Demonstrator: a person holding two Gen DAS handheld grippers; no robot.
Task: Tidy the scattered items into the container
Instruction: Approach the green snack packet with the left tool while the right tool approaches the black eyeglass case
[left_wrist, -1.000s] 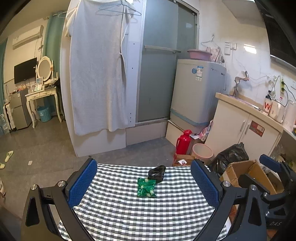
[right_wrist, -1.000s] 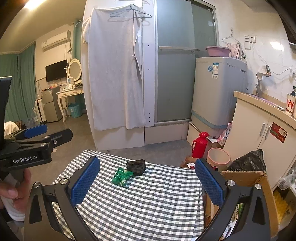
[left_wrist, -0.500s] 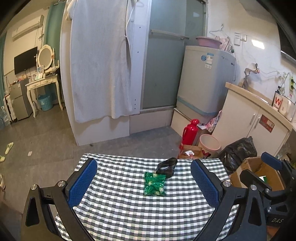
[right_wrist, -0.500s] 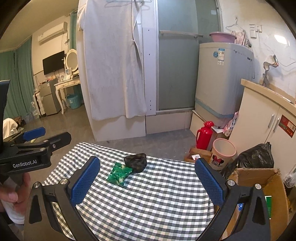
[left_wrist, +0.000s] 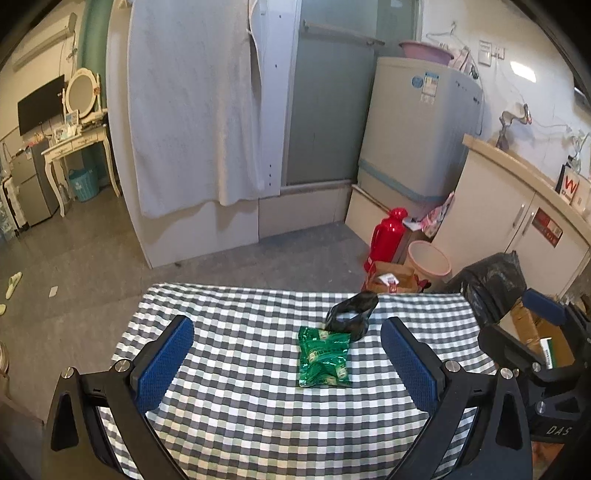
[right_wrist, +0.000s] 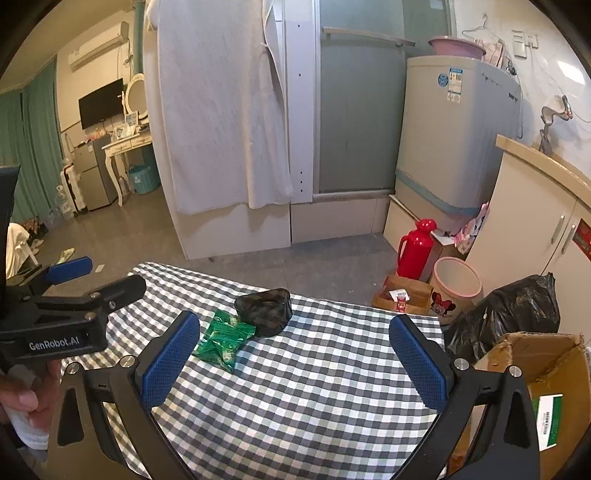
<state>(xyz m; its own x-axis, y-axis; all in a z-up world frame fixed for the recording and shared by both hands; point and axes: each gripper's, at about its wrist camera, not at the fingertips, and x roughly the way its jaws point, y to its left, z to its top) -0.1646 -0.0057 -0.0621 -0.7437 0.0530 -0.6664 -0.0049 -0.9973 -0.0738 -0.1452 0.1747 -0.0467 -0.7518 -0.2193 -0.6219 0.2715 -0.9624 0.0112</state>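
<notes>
- Step in hand, as I judge it: the approach before a first pick. Nothing is gripped, and both items lie on the checked tablecloth (left_wrist: 258, 406).
- The green packet (left_wrist: 325, 356) lies flat near the middle of the cloth; the black pouch (left_wrist: 349, 314) sits at its far edge, touching or overlapping one corner.
- The container I take to be the open cardboard box (right_wrist: 546, 373), off the cloth's right edge, beside the black bin bag (right_wrist: 513, 314). A green-labelled carton already shows inside it.
- My left gripper (left_wrist: 286, 363) hovers above the cloth, jaws spread wide and empty, the packet between its fingers in that view but farther off.
- My right gripper (right_wrist: 295, 360) is likewise wide and empty, aimed over bare cloth, with both items to the left of its centre line.
- A hand (right_wrist: 22, 395) holds the left tool's handle at the lower-left edge of the right view.
- Next move, in my estimate: lower the left gripper over the packet and close across its short width; the thin foil may slip or crumple.
</notes>
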